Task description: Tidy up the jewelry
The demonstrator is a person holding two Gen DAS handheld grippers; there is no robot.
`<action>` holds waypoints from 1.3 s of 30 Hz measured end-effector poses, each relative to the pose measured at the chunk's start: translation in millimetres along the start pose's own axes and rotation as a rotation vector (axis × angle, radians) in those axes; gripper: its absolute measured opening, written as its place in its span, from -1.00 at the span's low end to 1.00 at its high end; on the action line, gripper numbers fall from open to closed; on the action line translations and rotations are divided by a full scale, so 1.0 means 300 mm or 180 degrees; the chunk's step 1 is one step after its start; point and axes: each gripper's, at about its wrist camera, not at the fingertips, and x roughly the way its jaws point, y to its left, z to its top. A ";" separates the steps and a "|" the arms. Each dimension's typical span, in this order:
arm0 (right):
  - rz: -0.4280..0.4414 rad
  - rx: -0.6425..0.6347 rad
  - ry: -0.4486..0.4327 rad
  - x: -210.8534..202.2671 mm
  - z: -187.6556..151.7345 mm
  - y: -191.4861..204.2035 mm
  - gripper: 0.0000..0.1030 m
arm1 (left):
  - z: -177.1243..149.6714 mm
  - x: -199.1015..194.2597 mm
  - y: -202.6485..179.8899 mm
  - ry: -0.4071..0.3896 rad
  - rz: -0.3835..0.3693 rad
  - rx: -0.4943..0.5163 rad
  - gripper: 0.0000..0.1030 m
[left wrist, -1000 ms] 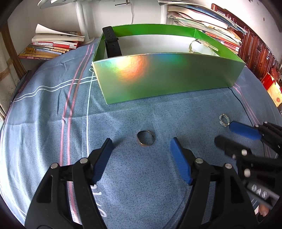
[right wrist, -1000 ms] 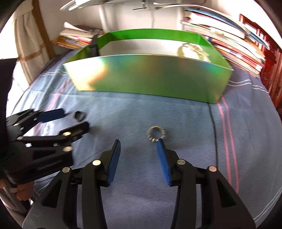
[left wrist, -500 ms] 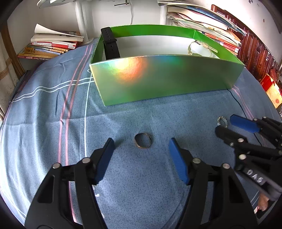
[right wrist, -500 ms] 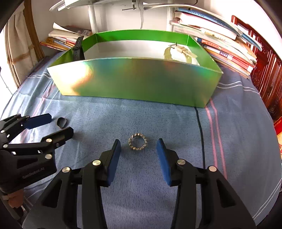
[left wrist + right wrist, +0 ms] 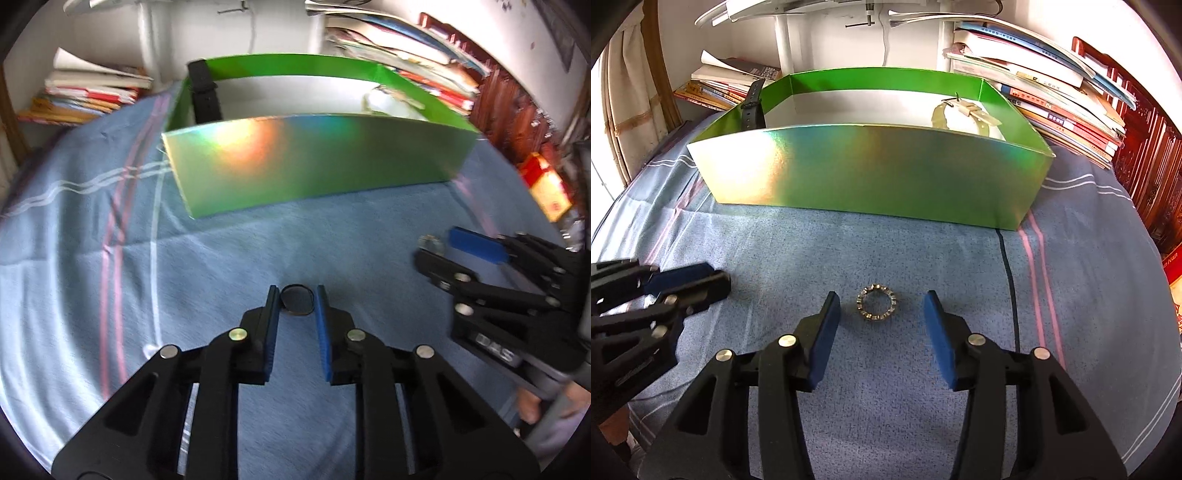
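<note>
A dark metal ring (image 5: 296,300) lies on the blue cloth (image 5: 221,266). My left gripper (image 5: 296,295) is closing on it, and both blue pads meet its sides. A beaded silver ring (image 5: 877,303) lies between the pads of my right gripper (image 5: 881,299). Those jaws are opening and the pads stand clear of it. The right gripper (image 5: 436,245) also shows at the right edge of the left wrist view, the left gripper (image 5: 683,284) at the left edge of the right wrist view. Behind both stands a shiny green box (image 5: 871,173) holding a black strap (image 5: 753,107) and a gold band (image 5: 960,114).
Stacks of books (image 5: 1052,92) crowd behind and to the right of the box, with more books (image 5: 85,96) at the back left. A white post (image 5: 783,40) rises behind the box. A thin black cable (image 5: 1006,266) crosses the cloth. Dark wooden furniture (image 5: 1145,166) lines the right side.
The left jaws have narrowed from wide apart to tight around the dark ring. The right jaws have spread a little, and the beaded ring now sits centred between them.
</note>
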 end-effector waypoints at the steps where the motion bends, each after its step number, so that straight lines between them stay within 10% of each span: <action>1: -0.0001 0.0005 0.0003 0.000 0.000 -0.001 -0.04 | -0.005 -0.005 0.002 0.0015 -0.0021 -0.0014 -0.62; 17: -0.0005 0.0006 0.0015 -0.002 -0.001 -0.006 0.09 | -0.017 -0.014 -0.024 -0.0085 0.0286 0.0464 0.08; 24: -0.0012 0.0016 0.0007 -0.002 -0.007 -0.006 0.13 | -0.017 -0.003 -0.040 -0.0034 0.0156 0.0555 -0.28; 33: -0.0020 0.0023 0.0005 -0.003 -0.010 -0.004 0.21 | -0.058 -0.050 -0.083 -0.0026 -0.0228 0.0621 -0.27; 39: -0.0022 0.0023 0.0008 -0.004 -0.011 -0.001 0.21 | -0.033 -0.040 -0.079 -0.0135 0.0179 0.0585 -0.18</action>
